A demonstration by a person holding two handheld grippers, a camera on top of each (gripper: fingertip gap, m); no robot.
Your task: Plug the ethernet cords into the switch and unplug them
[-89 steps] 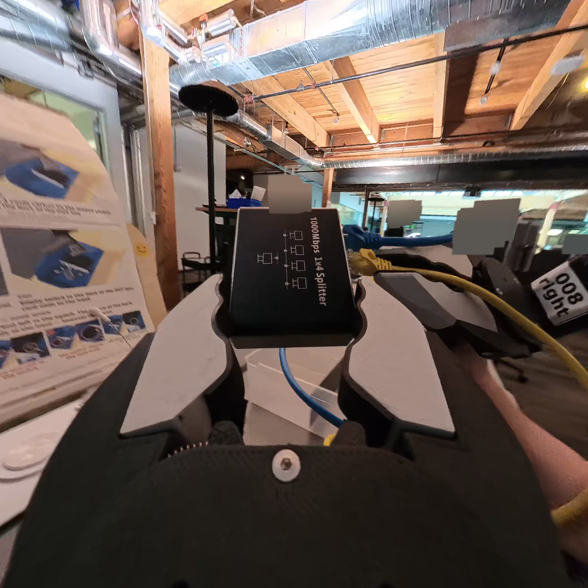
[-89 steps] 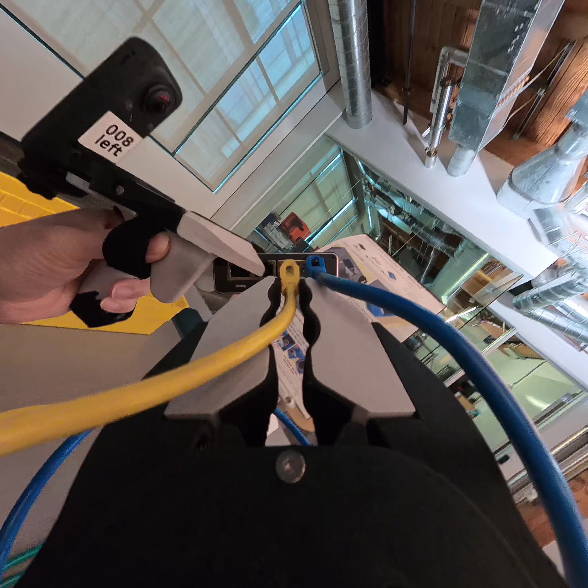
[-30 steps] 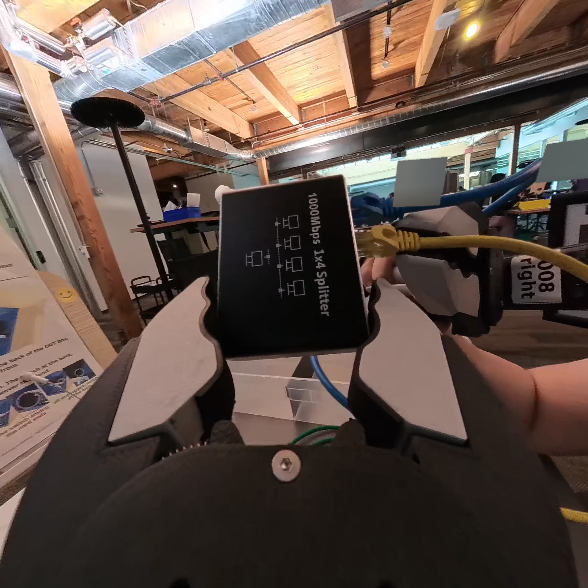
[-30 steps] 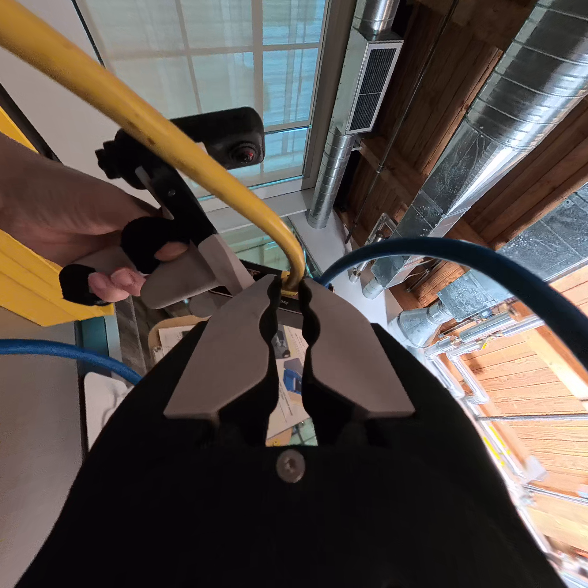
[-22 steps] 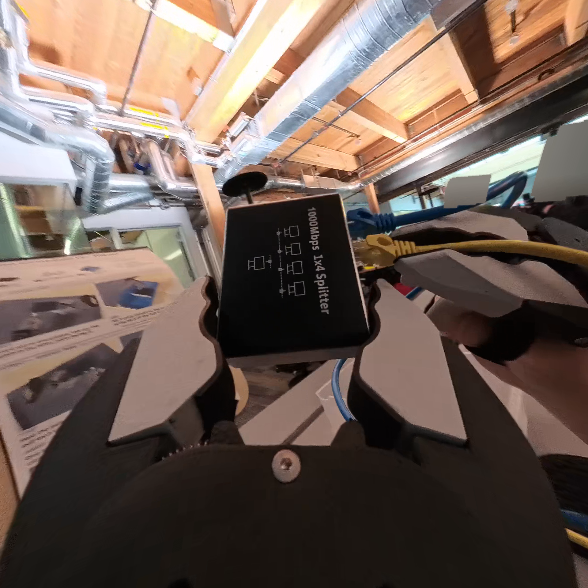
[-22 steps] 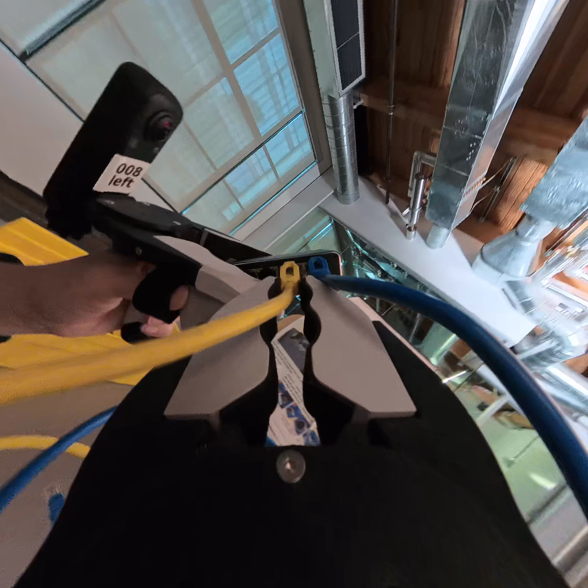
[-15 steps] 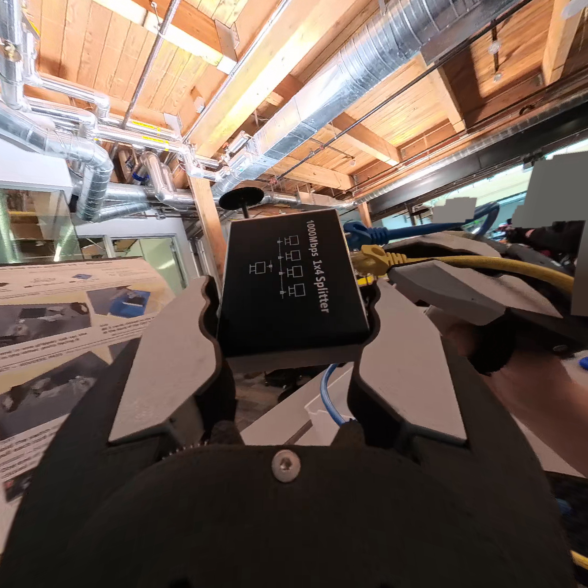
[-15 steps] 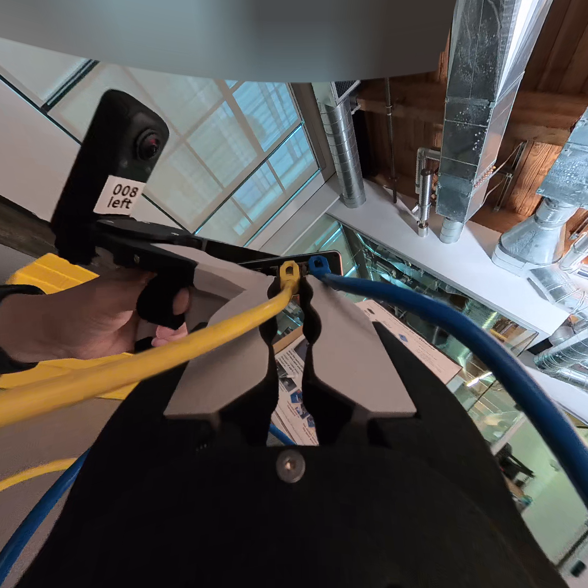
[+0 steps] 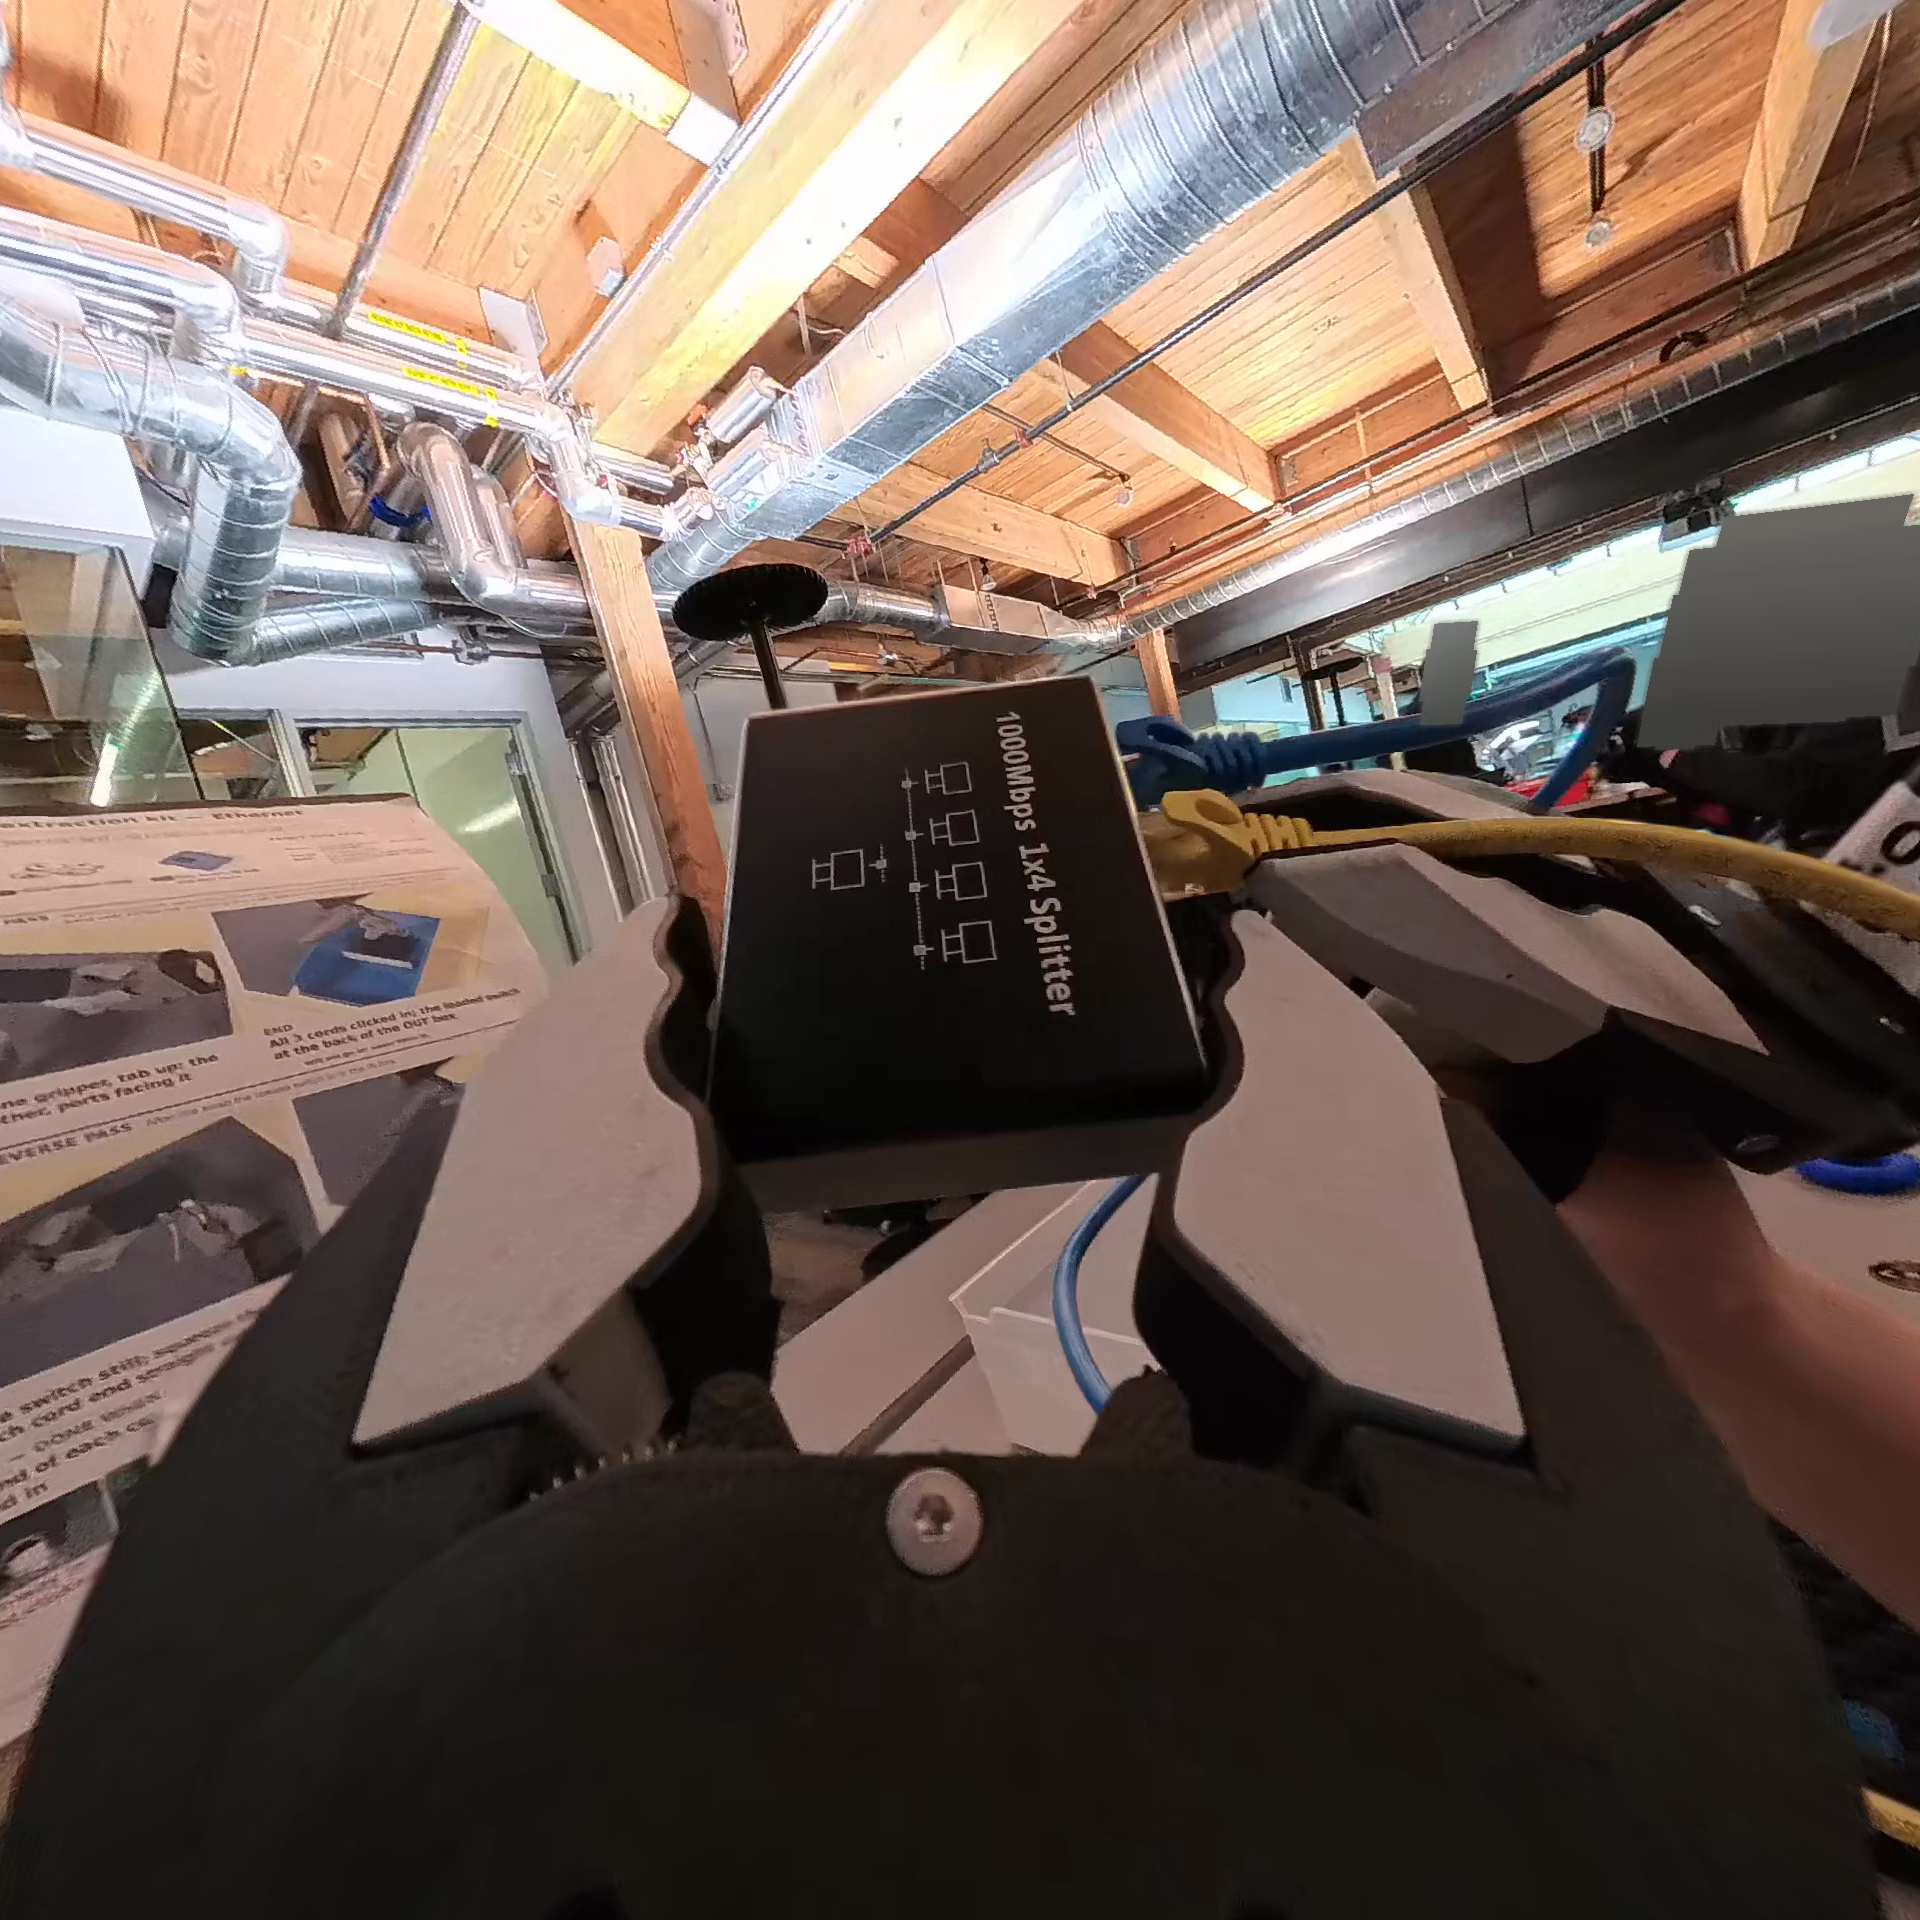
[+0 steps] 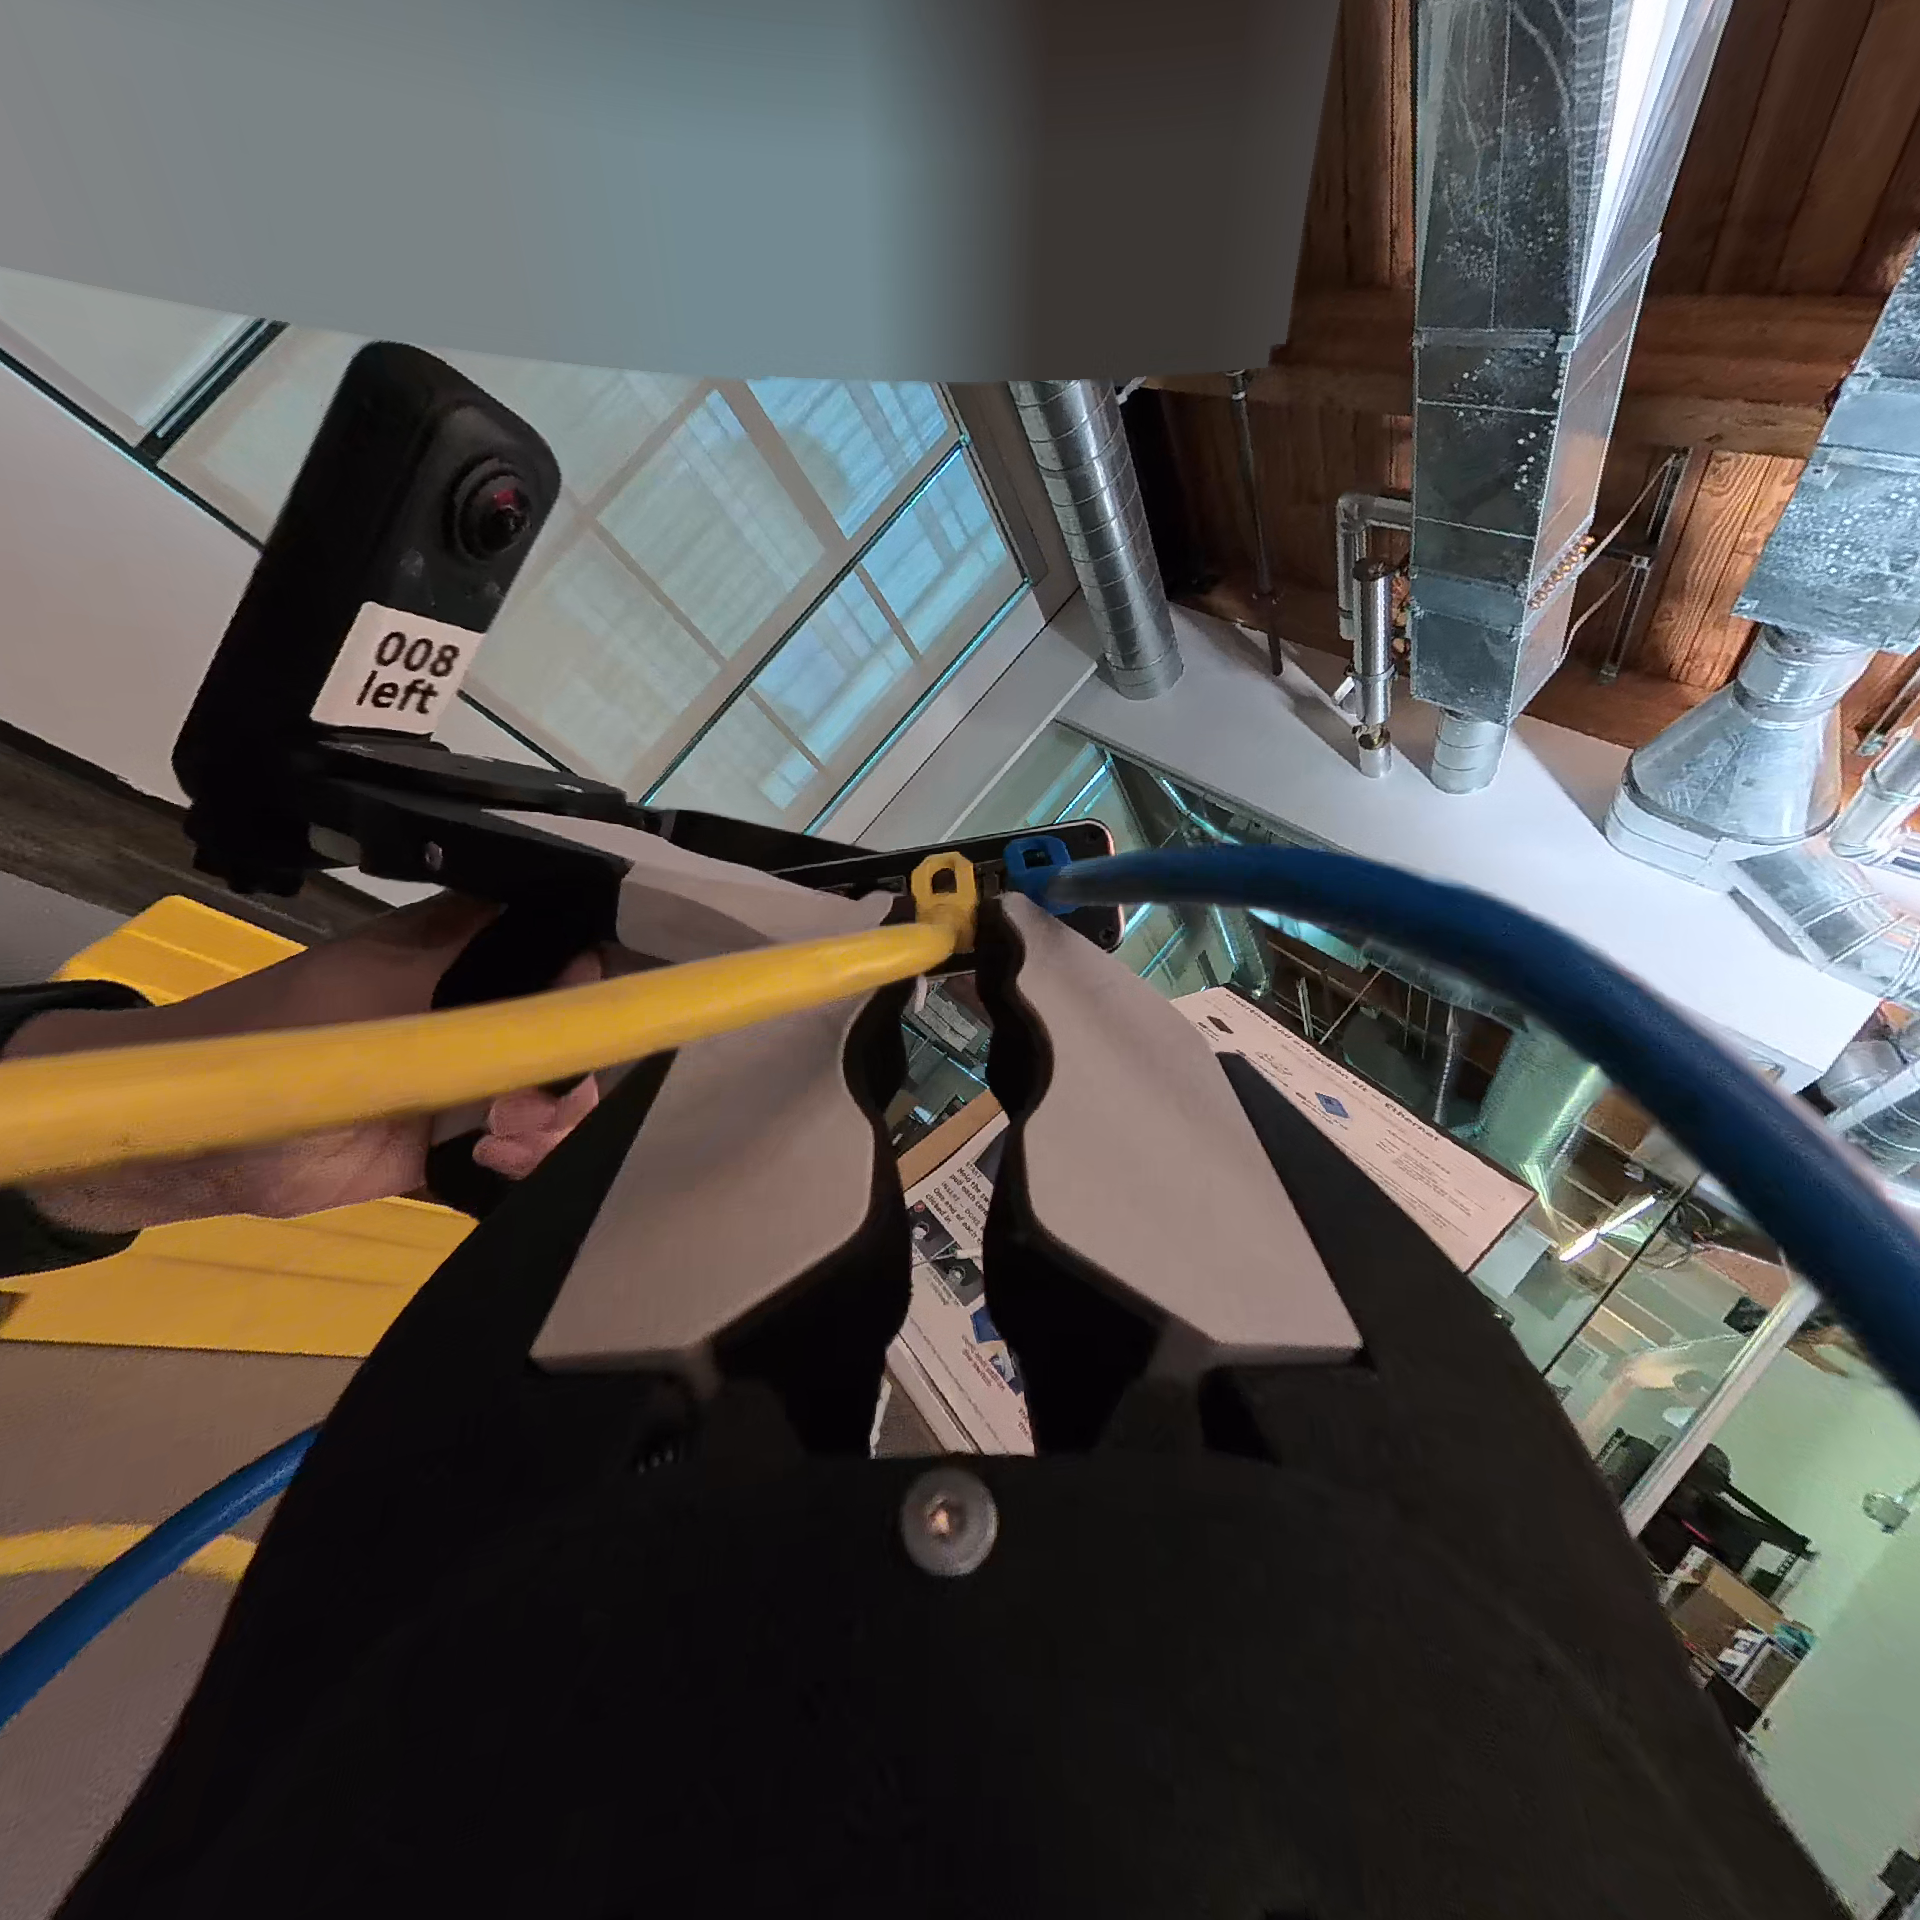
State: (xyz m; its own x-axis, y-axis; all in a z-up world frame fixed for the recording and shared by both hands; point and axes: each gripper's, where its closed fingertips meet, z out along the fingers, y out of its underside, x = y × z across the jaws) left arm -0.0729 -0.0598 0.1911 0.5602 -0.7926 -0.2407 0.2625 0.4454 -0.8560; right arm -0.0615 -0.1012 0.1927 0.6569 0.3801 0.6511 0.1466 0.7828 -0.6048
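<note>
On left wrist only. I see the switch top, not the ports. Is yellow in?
Observer: The right wrist view shows the port side of the switch. The yellow plug sits at a port; how deep it is seated I cannot tell.
Operator: Blue?
Observer: The blue plug is at the port right beside yellow.
Operator: Right tool grip?
Observer: The right tool is shut on the yellow cord just behind the plug.
</note>
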